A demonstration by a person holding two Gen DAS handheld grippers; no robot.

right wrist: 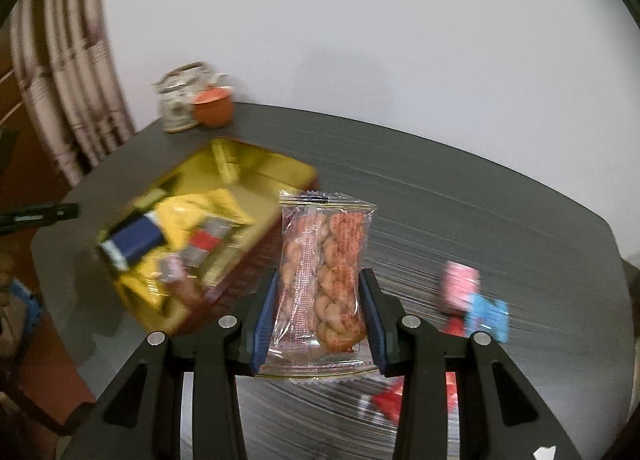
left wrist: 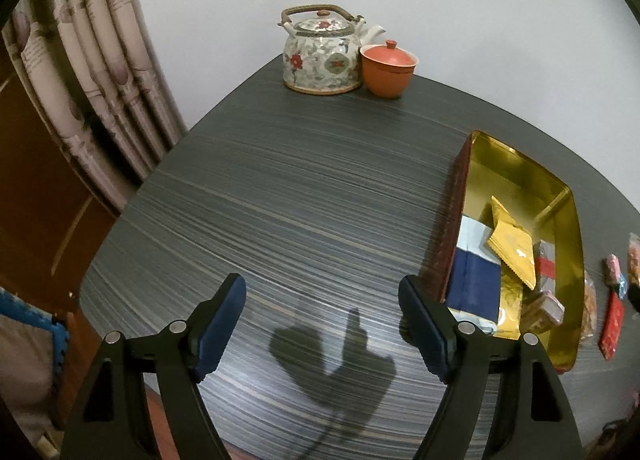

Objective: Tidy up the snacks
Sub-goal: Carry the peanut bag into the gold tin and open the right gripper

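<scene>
A gold tin box [left wrist: 560, 200] [right wrist: 256, 160] lies open on the dark striped table [left wrist: 300, 200] and holds several snack packets, among them a yellow sachet [left wrist: 512, 248] and a blue-and-white pack [left wrist: 474, 280]. My right gripper [right wrist: 320, 312] is shut on a clear packet of twisted dough snacks [right wrist: 324, 268], held upright above the table just right of the tin. My left gripper [left wrist: 322, 324] stands open over bare table, left of the tin, with nothing between its fingers. A pink-and-blue packet [right wrist: 472, 296] and a red packet [right wrist: 390, 402] lie on the table.
A floral teapot [left wrist: 324, 52] and an orange lidded cup [left wrist: 388, 68] stand at the table's far edge by the white wall. A curtain [left wrist: 92, 72] hangs at the left. More loose packets [left wrist: 614, 300] lie to the right of the tin.
</scene>
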